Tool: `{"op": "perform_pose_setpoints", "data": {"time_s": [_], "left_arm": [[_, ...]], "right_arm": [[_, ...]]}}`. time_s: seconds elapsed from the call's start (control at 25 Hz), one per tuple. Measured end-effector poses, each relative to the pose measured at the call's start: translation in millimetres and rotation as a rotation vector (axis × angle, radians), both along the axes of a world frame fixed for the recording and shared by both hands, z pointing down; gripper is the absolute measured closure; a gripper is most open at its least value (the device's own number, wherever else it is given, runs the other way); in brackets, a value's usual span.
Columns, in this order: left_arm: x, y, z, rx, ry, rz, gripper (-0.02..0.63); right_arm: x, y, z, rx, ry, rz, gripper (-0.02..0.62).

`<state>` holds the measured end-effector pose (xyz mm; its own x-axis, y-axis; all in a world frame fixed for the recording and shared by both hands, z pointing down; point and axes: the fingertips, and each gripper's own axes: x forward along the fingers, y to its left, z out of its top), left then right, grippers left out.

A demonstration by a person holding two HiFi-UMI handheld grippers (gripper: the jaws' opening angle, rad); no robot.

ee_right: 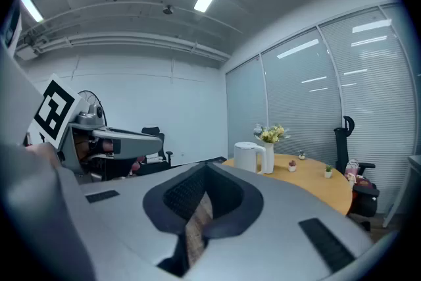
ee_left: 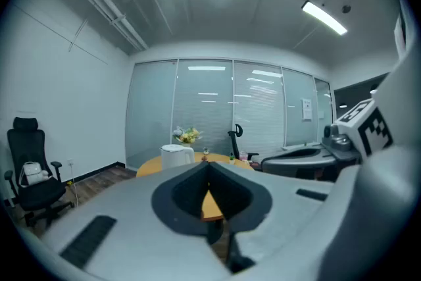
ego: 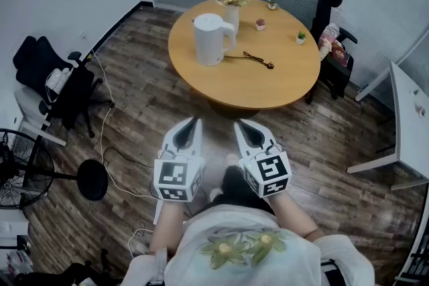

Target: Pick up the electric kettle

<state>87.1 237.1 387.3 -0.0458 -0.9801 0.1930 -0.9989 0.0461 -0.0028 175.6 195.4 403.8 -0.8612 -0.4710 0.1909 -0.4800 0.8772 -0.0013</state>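
The jaws of the left gripper (ego: pixel 195 122) and the right gripper (ego: pixel 238 123) are being held pressed together with nothing between them, side by side at the lower centre of the head view. The white electric kettle (ego: pixel 210 39) is being borne upright by the round wooden table (ego: pixel 268 87) at the upper centre, well apart from both grippers, just beside a vase of flowers (ego: pixel 232 9).

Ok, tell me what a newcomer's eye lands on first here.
The white cylindrical electric kettle stands upright on the left of the round tan wooden table, a white vase of yellow flowers just behind it. In front, the grey left gripper and right gripper, both shut and empty, point toward the table.
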Motion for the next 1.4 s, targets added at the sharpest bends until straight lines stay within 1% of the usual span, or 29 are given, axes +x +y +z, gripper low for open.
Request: {"op": "perform_pose_setpoints", "data": {"time_s": [0.12, 0.28, 0.48, 0.64, 0.68, 0.76, 0.8, 0.84, 0.92, 1.08, 1.4], "left_arm": [[-4.9, -6.6, 2.5, 0.003, 0.005, 0.002, 0.601], [-6.8, -16.5, 4.8, -0.002, 0.008, 0.009, 0.601], [-12.9, -32.7, 5.7, -0.009, 0.019, 0.007, 0.601], [-19.1, -46.5, 3.7, 0.013, 0.047, 0.026, 0.597], [-21.8, -50.3, 2.7, 0.016, 0.058, 0.029, 0.578], [-29.5, -59.9, 1.0, 0.011, 0.068, 0.030, 0.431], [-34.6, -64.9, 1.6, 0.003, 0.065, 0.026, 0.380], [-40.0, -69.9, 3.7, -0.008, 0.057, 0.021, 0.345], [-50.4, -79.0, 10.1, -0.035, 0.031, 0.013, 0.317], [-69.9, -93.9, 13.9, -0.065, -0.014, -0.004, 0.311], [-97.3, -127.1, 22.5, -0.105, -0.026, -0.025, 0.311]], "right_arm": [[-7.5, -8.2, -10.4, 0.005, -0.009, 0.002, 0.577], [-13.0, -15.0, -4.6, 0.003, -0.008, -0.017, 0.577], [-21.5, -30.5, -1.4, -0.026, -0.010, -0.022, 0.575], [-31.3, -44.5, 3.3, -0.048, 0.000, -0.037, 0.572], [-34.6, -48.2, 3.6, -0.056, -0.001, -0.046, 0.567], [-41.5, -58.1, 3.6, -0.067, -0.005, -0.055, 0.407], [-44.2, -64.5, 3.1, -0.067, -0.008, -0.052, 0.380], [-46.2, -71.4, 2.4, -0.063, -0.009, -0.044, 0.363], [-48.6, -85.1, 1.2, -0.052, -0.009, -0.028, 0.342], [-53.1, -108.6, 2.7, -0.043, 0.006, -0.014, 0.339], [-68.4, -150.8, 12.3, -0.054, 0.030, -0.013, 0.339]]}}
